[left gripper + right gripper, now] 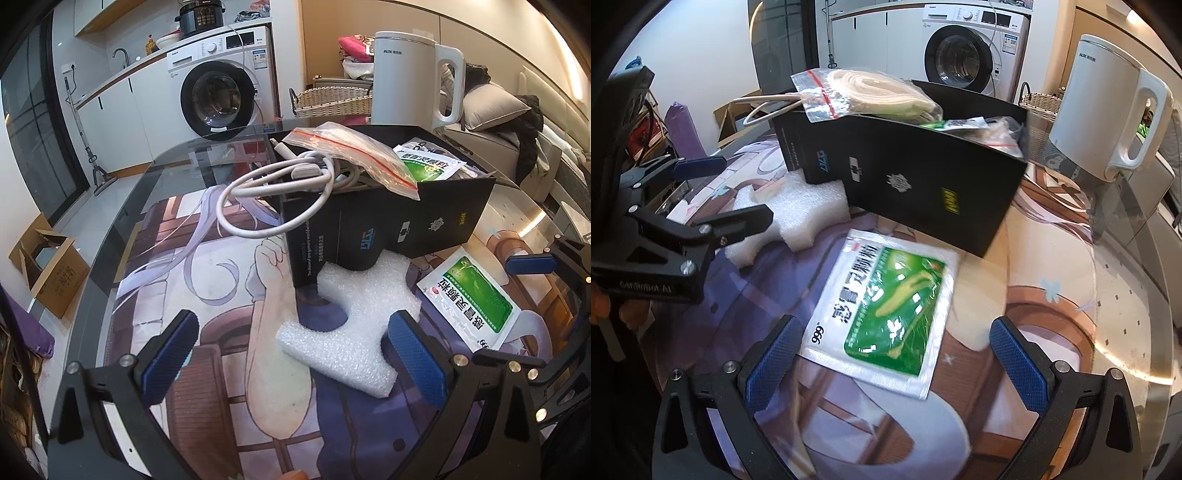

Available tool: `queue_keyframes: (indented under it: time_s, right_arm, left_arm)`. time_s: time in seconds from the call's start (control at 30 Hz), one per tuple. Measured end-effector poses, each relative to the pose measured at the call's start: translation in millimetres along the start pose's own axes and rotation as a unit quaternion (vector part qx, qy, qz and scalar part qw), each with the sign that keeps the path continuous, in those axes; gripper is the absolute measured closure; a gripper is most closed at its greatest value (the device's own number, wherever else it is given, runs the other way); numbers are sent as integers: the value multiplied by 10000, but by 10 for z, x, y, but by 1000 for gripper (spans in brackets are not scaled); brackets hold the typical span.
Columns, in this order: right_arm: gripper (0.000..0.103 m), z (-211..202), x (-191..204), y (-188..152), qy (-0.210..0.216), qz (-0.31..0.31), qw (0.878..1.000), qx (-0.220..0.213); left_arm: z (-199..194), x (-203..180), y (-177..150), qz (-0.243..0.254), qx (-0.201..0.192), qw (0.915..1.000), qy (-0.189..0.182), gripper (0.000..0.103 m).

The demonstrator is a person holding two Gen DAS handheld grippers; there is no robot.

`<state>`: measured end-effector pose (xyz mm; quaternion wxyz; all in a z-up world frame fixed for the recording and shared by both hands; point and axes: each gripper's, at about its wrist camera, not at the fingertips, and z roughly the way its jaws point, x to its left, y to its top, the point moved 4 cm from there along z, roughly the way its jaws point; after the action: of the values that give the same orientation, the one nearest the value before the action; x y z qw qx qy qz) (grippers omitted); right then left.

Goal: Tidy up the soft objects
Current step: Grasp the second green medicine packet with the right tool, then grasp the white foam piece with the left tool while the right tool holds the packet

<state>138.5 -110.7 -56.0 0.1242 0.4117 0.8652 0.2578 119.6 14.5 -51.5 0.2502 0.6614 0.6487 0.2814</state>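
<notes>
A black box (388,221) (923,177) stands on the printed mat, holding a white cable (273,192), a clear zip bag (354,155) (864,92) and a green-white sachet (428,166). A white foam piece (351,325) (790,210) lies in front of the box. Another green-white sachet (472,299) (882,306) lies flat on the mat. My left gripper (295,354) (713,192) is open and empty, just before the foam. My right gripper (894,354) (532,262) is open and empty, with the flat sachet between its fingers.
A white kettle (413,77) (1108,107) stands behind the box. A wicker basket (332,101) sits farther back. A washing machine (221,81) stands beyond the glass table edge (122,206). A cardboard box (48,266) sits on the floor at left.
</notes>
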Motion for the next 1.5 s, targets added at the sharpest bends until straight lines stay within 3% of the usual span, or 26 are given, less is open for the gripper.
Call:
queue_keyframes:
  time_s: [0.37,0.83,1.0,1.07,1.2,1.27,1.5]
  right_arm:
    - [0,-70,-259,-124,75,-59,10000,26]
    - [2,33,-90,52,131,-150,9998,8]
    - [21,-26,-21,42,287,-328,9990,-66]
    - [35,-51,13,31,335,-387,9986,-85]
    - [42,-81,72,21,393,-461,9981,-125]
    - [53,-101,95,14,406,-484,9979,-159]
    - [63,-124,112,4,382,-470,9979,-226]
  left_arm:
    - [42,-93,-17,99,136,9998,-114,0]
    - [48,-118,-10,129,145,9997,-149,0]
    - [38,-108,-12,113,126,9997,-166,0]
    - [35,-104,-14,105,122,9997,-174,0]
    - [31,-98,-11,96,121,9997,-174,0]
    - [25,-100,-9,91,113,9997,-182,0]
    - [18,-109,9,75,98,9996,-245,0]
